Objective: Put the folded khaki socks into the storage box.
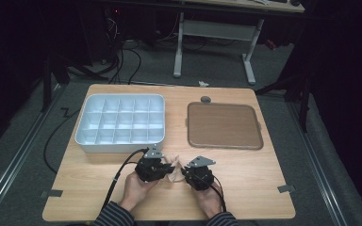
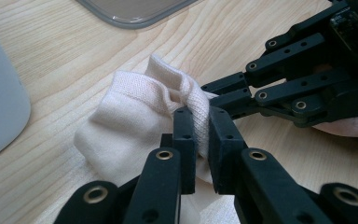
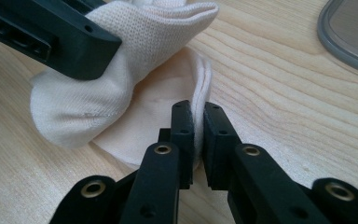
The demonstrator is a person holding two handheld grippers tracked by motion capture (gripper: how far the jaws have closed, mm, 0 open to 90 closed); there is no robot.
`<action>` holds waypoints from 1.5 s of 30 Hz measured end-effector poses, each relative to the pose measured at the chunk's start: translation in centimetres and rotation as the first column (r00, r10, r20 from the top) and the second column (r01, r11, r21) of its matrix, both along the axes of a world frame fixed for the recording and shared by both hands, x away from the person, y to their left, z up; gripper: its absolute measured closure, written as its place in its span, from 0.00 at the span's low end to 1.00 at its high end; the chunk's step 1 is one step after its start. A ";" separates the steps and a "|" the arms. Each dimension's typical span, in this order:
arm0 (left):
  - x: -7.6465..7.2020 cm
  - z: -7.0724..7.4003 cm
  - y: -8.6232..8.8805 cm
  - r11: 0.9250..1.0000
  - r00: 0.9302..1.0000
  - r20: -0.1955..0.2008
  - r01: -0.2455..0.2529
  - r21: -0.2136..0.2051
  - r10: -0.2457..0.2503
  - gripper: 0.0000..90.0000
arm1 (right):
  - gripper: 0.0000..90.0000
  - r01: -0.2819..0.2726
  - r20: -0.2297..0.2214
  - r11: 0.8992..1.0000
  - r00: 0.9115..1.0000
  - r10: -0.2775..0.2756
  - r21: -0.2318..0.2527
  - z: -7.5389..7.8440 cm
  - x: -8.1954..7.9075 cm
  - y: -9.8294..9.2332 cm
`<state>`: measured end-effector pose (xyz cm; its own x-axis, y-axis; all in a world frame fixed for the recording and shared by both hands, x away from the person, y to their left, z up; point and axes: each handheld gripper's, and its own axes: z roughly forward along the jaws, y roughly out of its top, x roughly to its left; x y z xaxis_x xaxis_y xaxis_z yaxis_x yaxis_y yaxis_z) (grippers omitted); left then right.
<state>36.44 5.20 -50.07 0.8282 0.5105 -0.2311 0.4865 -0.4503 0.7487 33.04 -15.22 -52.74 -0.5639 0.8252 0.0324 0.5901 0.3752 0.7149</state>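
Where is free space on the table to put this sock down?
Bare wood lies left of the left gripper, below the compartment tray, and right of the right gripper, below the brown tray. Between the grippers it is crowded: both pinch the cream sock.

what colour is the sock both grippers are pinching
The sock is a pale cream, off-white knit with a ribbed cuff; it shows best in the left gripper view.

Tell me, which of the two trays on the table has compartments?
The white tray, on the left beyond the left gripper. A grid of walls splits it into many small cells, while the brown tray on the right is one flat, undivided surface.
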 end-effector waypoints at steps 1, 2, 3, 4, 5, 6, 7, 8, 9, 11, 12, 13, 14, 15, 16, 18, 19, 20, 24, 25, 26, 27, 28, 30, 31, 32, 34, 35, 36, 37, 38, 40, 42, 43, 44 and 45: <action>0.0 -0.1 -0.1 1.000 1.000 -0.002 -0.001 -0.001 0.001 0.92 | 0.93 0.001 -0.002 1.000 1.000 -0.001 0.001 0.0 0.0 0.0; 0.0 -0.1 -0.1 1.000 1.000 -0.002 0.001 0.002 -0.001 0.92 | 0.93 0.001 -0.001 1.000 1.000 -0.001 0.001 0.0 0.0 0.0; 0.0 -0.2 -0.2 1.000 1.000 -0.005 0.001 0.004 -0.001 0.92 | 0.93 0.001 -0.001 1.000 1.000 -0.001 0.001 0.0 0.0 0.0; 0.1 -0.3 -0.3 1.000 1.000 -0.007 0.002 0.007 -0.002 0.92 | 0.93 0.000 -0.001 1.000 1.000 0.000 0.001 0.0 0.0 0.0; 0.1 -0.3 -0.3 1.000 1.000 -0.010 0.003 0.010 -0.003 0.92 | 0.93 0.000 -0.001 1.000 1.000 0.000 0.001 0.0 0.0 0.0; 0.1 -0.4 -0.4 1.000 1.000 -0.013 0.003 0.012 -0.003 0.92 | 0.93 0.000 -0.001 1.000 1.000 0.000 0.001 0.0 0.0 0.0; 0.1 -0.4 -0.4 1.000 1.000 -0.012 0.005 0.016 -0.004 0.92 | 0.93 0.000 0.000 1.000 1.000 0.000 0.001 0.0 0.0 0.0; 0.1 -0.5 -0.5 1.000 1.000 -0.012 0.004 0.017 -0.004 0.92 | 0.93 0.000 0.000 1.000 1.000 0.000 0.001 0.0 0.0 0.0; 0.1 -0.5 -0.6 1.000 1.000 -0.012 0.005 0.018 -0.005 0.92 | 0.93 0.000 -0.001 1.000 1.000 0.000 0.001 0.0 0.0 0.0; 0.2 -0.6 -0.7 1.000 1.000 -0.015 0.005 0.020 -0.004 0.92 | 0.93 -0.002 0.001 1.000 1.000 0.002 0.000 0.0 0.0 0.0; 0.2 -0.6 -0.7 1.000 1.000 -0.015 0.005 0.020 -0.004 0.92 | 0.93 -0.003 0.001 1.000 1.000 0.003 0.000 0.0 0.0 0.0; 0.2 -0.8 -0.8 1.000 1.000 -0.017 0.005 0.021 -0.005 0.92 | 0.93 -0.003 0.001 1.000 1.000 0.003 0.000 0.0 0.0 0.0; 0.2 -0.8 -0.8 1.000 1.000 -0.016 0.007 0.025 -0.007 0.92 | 0.93 -0.002 0.001 1.000 1.000 0.002 0.000 0.0 0.0 0.0; 0.2 -0.8 -0.8 1.000 1.000 -0.016 0.007 0.025 -0.007 0.92 | 0.93 -0.002 0.001 1.000 1.000 0.002 0.000 0.0 0.0 0.0; 0.3 -0.9 -0.9 1.000 1.000 -0.014 0.006 0.027 -0.006 0.92 | 0.93 -0.002 0.001 1.000 1.000 0.002 0.000 0.0 0.0 0.0; 0.3 -1.1 -1.0 0.999 1.000 -0.013 0.004 0.032 -0.003 0.91 | 0.93 -0.002 0.000 1.000 1.000 0.002 0.000 0.0 0.0 0.0; 0.3 -1.2 -1.1 0.999 1.000 -0.015 0.003 0.033 -0.002 0.91 | 0.93 -0.001 -0.002 1.000 1.000 0.001 0.002 0.0 0.0 0.0; 0.3 -1.3 -1.2 0.999 1.000 -0.019 0.004 0.036 -0.004 0.91 | 0.93 -0.002 -0.002 1.000 1.000 0.002 0.003 0.0 0.0 0.0; 0.5 -1.6 -1.3 0.999 0.999 -0.036 0.007 0.046 -0.005 0.91 | 0.93 -0.002 -0.002 1.000 1.000 0.002 0.002 0.0 0.0 0.0; 0.6 -1.7 -1.3 0.999 0.999 -0.039 0.008 0.048 -0.006 0.91 | 0.93 -0.001 -0.002 1.000 1.000 0.001 0.002 0.0 0.0 0.0; 0.6 -1.8 -1.4 0.999 0.999 -0.039 0.011 0.051 -0.009 0.91 | 0.93 -0.003 -0.001 1.000 1.000 0.003 0.001 0.0 0.0 0.0; 0.6 -1.8 -1.4 0.999 0.999 -0.038 0.009 0.052 -0.007 0.90 | 0.93 -0.003 0.000 1.000 1.000 0.003 0.001 0.0 0.0 0.0; 0.6 -1.9 -1.5 0.999 0.999 -0.038 0.008 0.052 -0.006 0.90 | 0.93 -0.004 0.000 1.000 1.000 0.004 0.001 0.0 0.0 0.0; 0.6 -2.0 -1.5 0.999 0.999 -0.039 0.010 0.052 -0.008 0.90 | 0.93 -0.004 -0.001 1.000 1.000 0.004 0.001 0.0 0.0 0.0; 0.6 -2.0 -1.5 0.999 0.999 -0.040 0.011 0.051 -0.009 0.90 | 0.93 -0.003 -0.001 1.000 1.000 0.003 0.001 0.0 0.0 0.0; 0.6 -2.0 -1.5 0.999 0.999 -0.044 0.010 0.049 -0.008 0.89 | 0.93 -0.004 0.001 1.000 1.000 0.004 0.000 0.0 0.0 0.0; 0.7 -1.9 -1.4 0.998 0.999 -0.040 0.009 0.057 -0.006 0.87 | 0.92 -0.003 0.000 1.000 1.000 0.003 0.001 0.0 0.0 0.0; 0.6 -1.8 -1.4 0.998 0.999 -0.035 0.001 0.059 0.001 0.83 | 0.92 -0.005 0.002 1.000 1.000 0.005 -0.002 0.0 0.0 0.0; 0.6 -1.8 -1.4 0.998 0.999 -0.036 0.003 0.055 -0.001 0.82 | 0.92 -0.007 0.005 1.000 1.000 0.007 -0.005 0.0 0.0 0.0; 0.5 -1.7 -1.3 0.999 0.999 -0.035 0.003 0.054 -0.001 0.81 | 0.92 -0.008 0.006 1.000 1.000 0.008 -0.009 0.0 0.0 0.0; 0.5 -1.7 -1.3 0.998 1.000 -0.031 0.003 0.055 -0.001 0.81 | 0.92 -0.009 0.005 1.000 1.000 0.009 -0.010 0.0 0.0 0.0; 0.5 -1.6 -1.3 0.999 1.000 -0.026 0.000 0.054 0.001 0.80 | 0.92 -0.011 0.004 1.000 1.000 0.011 -0.003 0.0 0.1 0.0; 0.4 -1.6 -1.1 0.999 1.000 -0.026 -0.003 0.044 0.004 0.77 | 0.91 -0.008 -0.005 1.000 1.000 0.008 0.000 0.1 0.1 -0.1; 0.4 -1.5 -1.0 0.999 1.000 -0.026 -0.001 0.042 0.002 0.76 | 0.90 -0.009 -0.005 1.000 1.000 0.009 0.002 0.1 0.1 -0.1; 0.4 -1.5 -0.9 0.999 1.000 -0.028 0.002 0.039 -0.001 0.74 | 0.88 -0.007 -0.006 1.000 1.000 0.007 0.003 0.1 0.1 -0.1; 0.4 -1.4 -0.8 1.000 1.000 -0.029 0.002 0.030 -0.001 0.72 | 0.86 -0.006 -0.003 1.000 1.000 0.006 0.002 0.1 0.1 -0.1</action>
